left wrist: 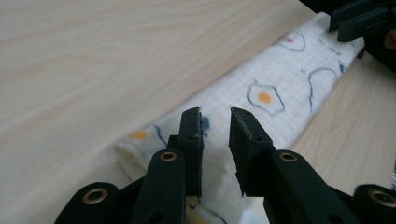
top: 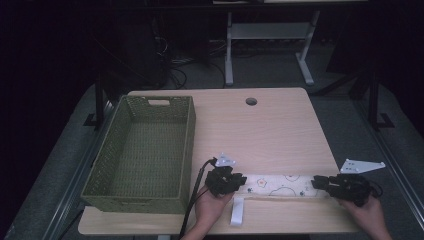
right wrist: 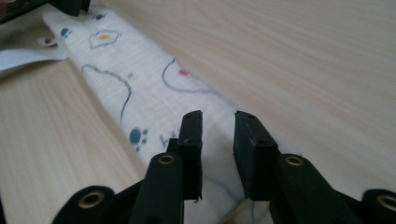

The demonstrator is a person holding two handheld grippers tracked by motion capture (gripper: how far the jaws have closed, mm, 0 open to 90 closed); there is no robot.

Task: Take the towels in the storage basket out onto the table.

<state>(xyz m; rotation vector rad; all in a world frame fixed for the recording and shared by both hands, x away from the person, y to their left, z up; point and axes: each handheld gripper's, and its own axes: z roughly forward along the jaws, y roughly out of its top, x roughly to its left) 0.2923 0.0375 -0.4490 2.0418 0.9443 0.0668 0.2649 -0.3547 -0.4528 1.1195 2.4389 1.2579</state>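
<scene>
Just beneath the fingertips of the left gripper (left wrist: 215, 112) and the right gripper (right wrist: 218, 114): folded egg-print cloth (top: 280, 185), one end apiece, flat on the table (top: 270, 130). Stood narrowly parted, both pairs, pinching nothing. Seemed mid-fold; called next for nipping both ends together.

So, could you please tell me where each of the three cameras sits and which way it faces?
High view: fixed above the person's side, looking forward and down on the table, basket and folded cloth; both hands show.
Left gripper view: rides the left hand-held gripper, looking along its jaws over the cloth.
Right gripper view: rides the right hand-held gripper, facing back along the cloth.
Both gripper views share the cloth and the opposite gripper.
</scene>
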